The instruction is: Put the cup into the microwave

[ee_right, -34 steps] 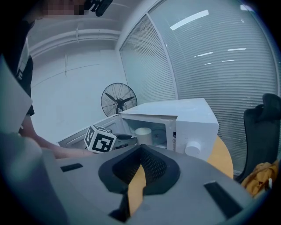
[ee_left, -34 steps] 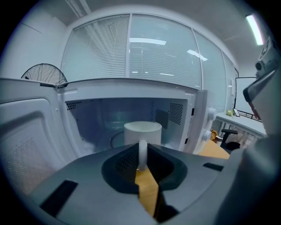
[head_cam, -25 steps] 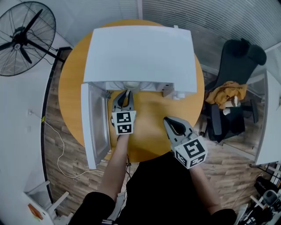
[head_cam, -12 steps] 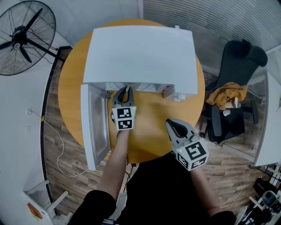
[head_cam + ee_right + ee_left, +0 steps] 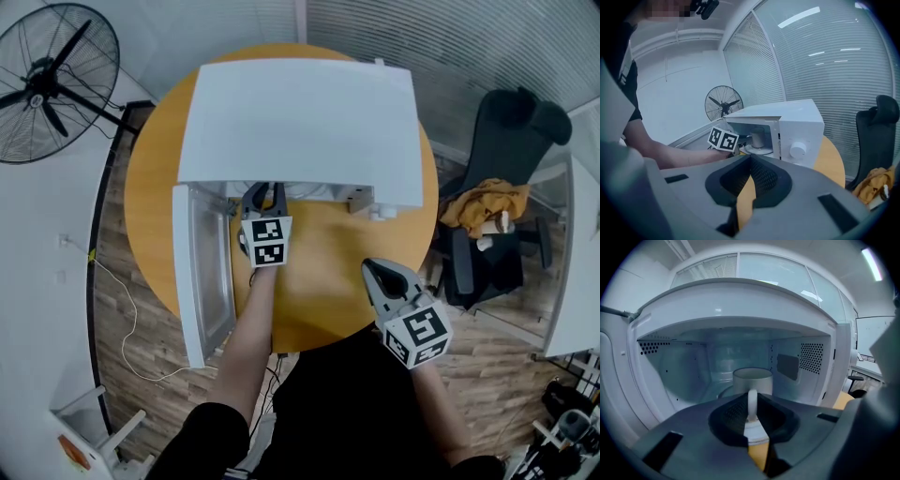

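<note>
A white microwave (image 5: 300, 122) stands on the round orange table (image 5: 323, 291), its door (image 5: 202, 272) swung open to the left. My left gripper (image 5: 263, 194) reaches into the opening. In the left gripper view the pale cup (image 5: 752, 378) stands upright inside the cavity, and the left gripper (image 5: 751, 414) is shut on its handle (image 5: 752, 401). The right gripper view shows the cup (image 5: 758, 137) over the turntable (image 5: 757, 149), next to the left gripper's marker cube (image 5: 723, 139). My right gripper (image 5: 377, 272) hovers shut over the table's front right, holding nothing.
A standing fan (image 5: 52, 80) is at the far left. A black office chair (image 5: 511, 141) with an orange cloth (image 5: 478, 202) stands to the right of the table. A thin cable (image 5: 122, 319) lies on the wooden floor. The microwave's knob (image 5: 797, 149) faces me.
My left gripper has pushed forward into the microwave opening with the cup, whose rim no longer shows in the head view. The right gripper has drifted slightly back and right.
</note>
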The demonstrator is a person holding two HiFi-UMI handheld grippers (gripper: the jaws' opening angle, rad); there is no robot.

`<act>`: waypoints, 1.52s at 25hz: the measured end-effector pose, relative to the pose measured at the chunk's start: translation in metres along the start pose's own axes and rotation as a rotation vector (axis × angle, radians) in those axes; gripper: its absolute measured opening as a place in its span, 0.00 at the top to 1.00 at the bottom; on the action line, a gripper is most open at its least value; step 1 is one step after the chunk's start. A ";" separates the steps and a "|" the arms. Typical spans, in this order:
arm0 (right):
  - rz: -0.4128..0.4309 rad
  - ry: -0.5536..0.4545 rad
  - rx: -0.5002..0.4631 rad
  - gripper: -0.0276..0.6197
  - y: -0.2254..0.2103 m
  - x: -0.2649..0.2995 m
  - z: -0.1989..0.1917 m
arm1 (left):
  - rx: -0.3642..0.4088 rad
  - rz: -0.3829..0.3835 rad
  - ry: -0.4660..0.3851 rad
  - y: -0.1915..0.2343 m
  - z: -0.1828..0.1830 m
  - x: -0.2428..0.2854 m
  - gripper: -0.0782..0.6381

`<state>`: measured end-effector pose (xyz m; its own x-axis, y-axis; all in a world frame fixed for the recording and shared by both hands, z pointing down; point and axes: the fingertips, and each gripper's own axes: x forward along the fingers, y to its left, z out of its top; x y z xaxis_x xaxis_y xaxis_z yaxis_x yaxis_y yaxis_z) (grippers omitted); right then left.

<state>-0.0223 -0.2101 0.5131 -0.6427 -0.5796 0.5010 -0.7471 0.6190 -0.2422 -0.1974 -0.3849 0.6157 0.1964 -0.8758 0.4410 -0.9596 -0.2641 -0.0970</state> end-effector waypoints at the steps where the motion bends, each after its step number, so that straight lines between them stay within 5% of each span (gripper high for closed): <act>1: -0.002 0.000 0.001 0.94 -0.001 -0.001 0.000 | -0.001 0.001 0.000 0.000 0.000 0.002 0.84; 38: -0.047 0.017 0.030 0.94 0.015 -0.024 -0.019 | -0.059 -0.017 0.002 0.003 -0.009 0.007 0.80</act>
<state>-0.0148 -0.1767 0.5126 -0.6041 -0.5980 0.5267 -0.7812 0.5750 -0.2431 -0.2009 -0.3885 0.6266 0.2121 -0.8708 0.4436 -0.9664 -0.2542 -0.0370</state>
